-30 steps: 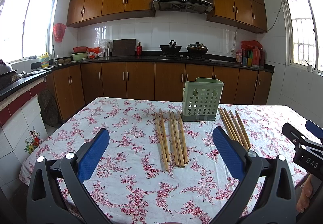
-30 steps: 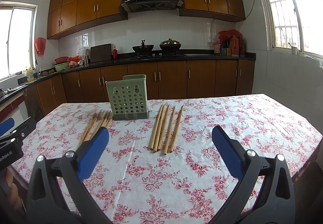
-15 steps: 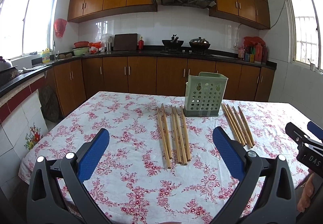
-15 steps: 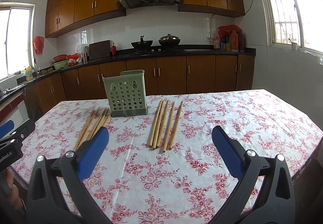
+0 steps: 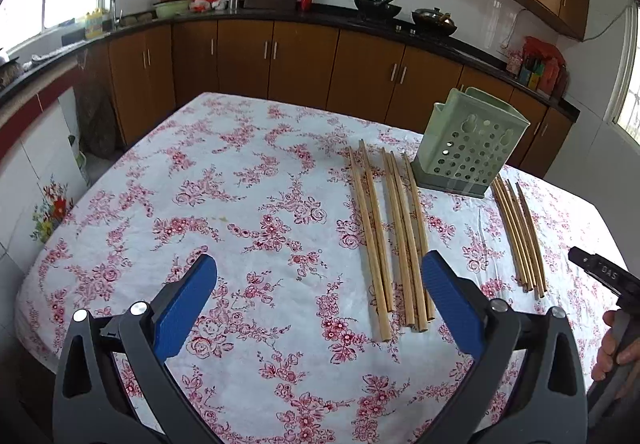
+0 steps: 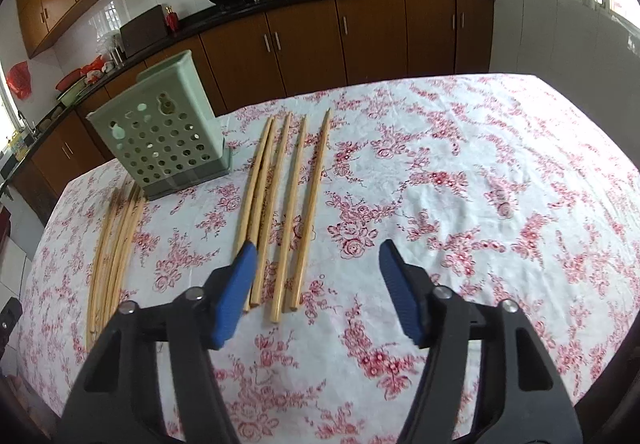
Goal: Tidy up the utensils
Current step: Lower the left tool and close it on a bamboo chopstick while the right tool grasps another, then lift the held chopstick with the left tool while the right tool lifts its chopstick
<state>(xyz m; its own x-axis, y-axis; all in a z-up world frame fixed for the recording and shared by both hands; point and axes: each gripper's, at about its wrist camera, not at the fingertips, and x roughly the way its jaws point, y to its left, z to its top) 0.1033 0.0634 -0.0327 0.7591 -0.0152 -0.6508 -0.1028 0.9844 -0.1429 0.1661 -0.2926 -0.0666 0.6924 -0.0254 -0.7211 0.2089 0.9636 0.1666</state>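
Left hand-held gripper (image 5: 318,294) and right hand-held gripper (image 6: 316,278) gape wide.

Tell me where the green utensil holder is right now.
The green utensil holder stands upright on the floral tablecloth toward the far edge, left of centre in the right wrist view, between the two groups of chopsticks and.

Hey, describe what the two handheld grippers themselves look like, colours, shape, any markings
Both look alike. The left gripper and right gripper each have two black plastic arms with triangular cut-outs and silver pivot bolts, tipped with ribbed blue pads. In the left wrist view, the right tool's black body shows white lettering that looks like "DAS", with the person's bare fingers around its handle. No cables visible.
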